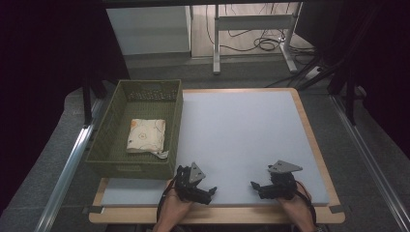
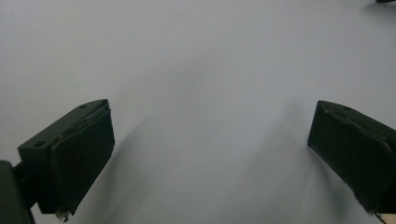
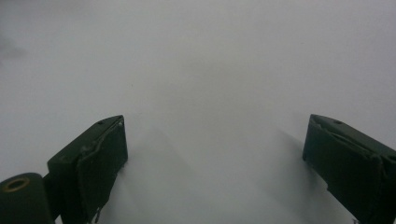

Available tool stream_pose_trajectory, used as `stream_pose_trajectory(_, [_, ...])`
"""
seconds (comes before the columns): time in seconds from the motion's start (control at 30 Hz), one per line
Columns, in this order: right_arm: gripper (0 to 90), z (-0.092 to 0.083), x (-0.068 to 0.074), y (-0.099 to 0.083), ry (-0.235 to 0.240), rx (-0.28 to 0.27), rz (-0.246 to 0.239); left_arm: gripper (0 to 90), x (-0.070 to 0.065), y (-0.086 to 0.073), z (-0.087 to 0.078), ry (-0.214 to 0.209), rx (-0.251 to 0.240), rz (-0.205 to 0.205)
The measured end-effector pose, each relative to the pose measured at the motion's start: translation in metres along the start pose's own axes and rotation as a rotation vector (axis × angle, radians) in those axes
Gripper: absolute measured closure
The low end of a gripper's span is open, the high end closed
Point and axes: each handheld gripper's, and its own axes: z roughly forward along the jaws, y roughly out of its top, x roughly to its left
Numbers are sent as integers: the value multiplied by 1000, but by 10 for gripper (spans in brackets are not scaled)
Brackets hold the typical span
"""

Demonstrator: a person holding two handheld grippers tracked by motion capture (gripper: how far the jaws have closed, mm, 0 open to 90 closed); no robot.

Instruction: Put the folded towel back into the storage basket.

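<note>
A cream patterned pouch (image 1: 146,136) lies flat inside the olive woven basket (image 1: 107,136) at the table's left. My left gripper (image 1: 212,192) rests low on the pale grey mat (image 1: 241,130) near the front edge, just right of the basket's front corner, pointing right. My right gripper (image 1: 254,186) sits on the mat at the front right, pointing left toward the other. In the left gripper view the left gripper (image 2: 210,154) stands open over bare mat. In the right gripper view the right gripper (image 3: 215,163) is likewise open with nothing between its fingers.
The mat covers a wooden table (image 1: 309,125). Beyond the far edge stand a white panel (image 1: 147,29) and metal table legs (image 1: 216,38) with cables (image 1: 263,43) on the floor. Metal rails (image 1: 67,164) run along both sides.
</note>
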Motion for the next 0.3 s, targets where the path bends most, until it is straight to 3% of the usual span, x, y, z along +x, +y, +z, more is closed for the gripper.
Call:
stream_pose_trajectory(0.1, [61, 1, 1, 0, -10, -1, -6, 11, 0, 1, 2, -6, 14, -2])
stream_pose_trajectory(0.2, [61, 1, 2, -1, -10, -10, -3, 17, 6, -1, 3, -50, 25, -53])
stream_pose_trajectory(0.3, [62, 1, 2, -2, -11, -8, -3, 20, 5, -2, 3, -48, 19, -48])
